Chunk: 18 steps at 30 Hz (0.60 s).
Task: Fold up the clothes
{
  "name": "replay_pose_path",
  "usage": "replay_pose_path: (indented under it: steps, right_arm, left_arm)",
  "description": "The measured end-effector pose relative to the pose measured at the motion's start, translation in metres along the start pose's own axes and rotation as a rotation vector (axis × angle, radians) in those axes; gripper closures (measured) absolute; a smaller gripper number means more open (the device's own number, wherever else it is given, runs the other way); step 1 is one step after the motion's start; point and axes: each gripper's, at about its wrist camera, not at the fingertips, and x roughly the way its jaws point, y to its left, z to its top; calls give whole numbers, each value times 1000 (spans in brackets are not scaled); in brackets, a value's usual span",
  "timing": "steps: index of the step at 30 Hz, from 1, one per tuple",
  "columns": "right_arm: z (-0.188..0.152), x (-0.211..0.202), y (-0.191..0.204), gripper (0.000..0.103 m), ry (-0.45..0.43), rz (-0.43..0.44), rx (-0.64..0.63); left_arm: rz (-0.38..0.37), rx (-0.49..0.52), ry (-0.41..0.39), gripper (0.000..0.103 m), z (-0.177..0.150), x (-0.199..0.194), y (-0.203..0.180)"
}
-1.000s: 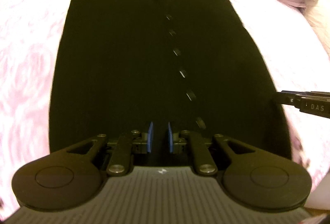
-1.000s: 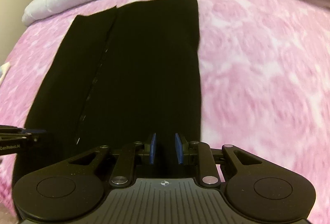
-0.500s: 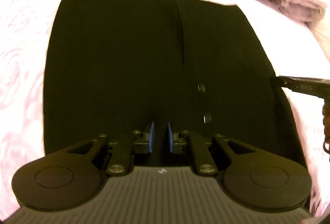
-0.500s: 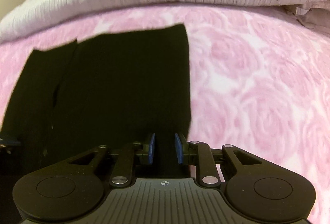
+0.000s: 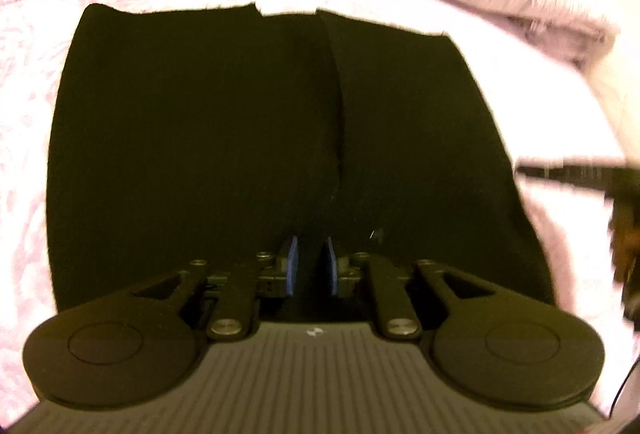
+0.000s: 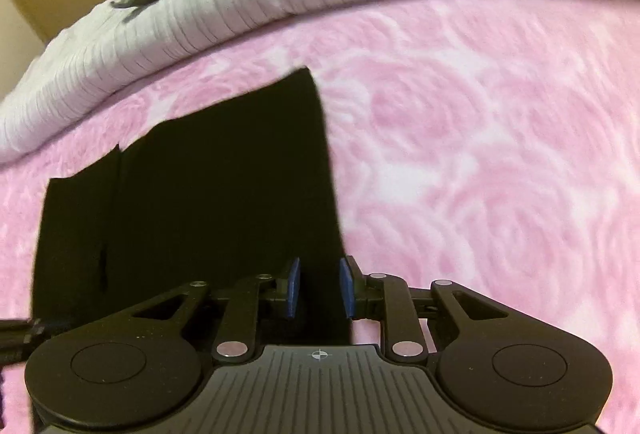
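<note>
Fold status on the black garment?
Done: the black garment lies as a flat rectangle on the pink blanket, no sleeves showing. In hand: the right gripper pinches its near edge; the left gripper has cloth between jaws that have just been opening. Left: probably lay that edge towards the far edge, let go, smooth.

We can't read a single word, number or brand here. The left gripper [image 5: 311,265] carries only a tiny pale mark on its ribbed body, too blurred to make out. The right gripper [image 6: 319,288] shows a small crosshair sign, a circle cut by a cross, on its ribbed body, and no lettering beside it. We find no print or tag on the black garment [image 5: 240,138] or the pink blanket [image 6: 500,154].
</note>
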Motion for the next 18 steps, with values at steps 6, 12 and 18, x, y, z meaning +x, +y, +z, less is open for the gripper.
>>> replay_pose_path:
  steps: [6, 12, 18]
  right_arm:
    - [5, -3, -28, 80, 57, 87, 168]
    - [35, 9, -30, 41, 51, 200, 162]
    - [68, 39, -26, 41, 17, 246, 143]
  left_arm:
    - [-6, -93, -49, 78, 28, -17, 34]
    - [-37, -323, -130, 72, 51, -36, 116]
    - [-65, -527, -232, 66, 59, -43, 186]
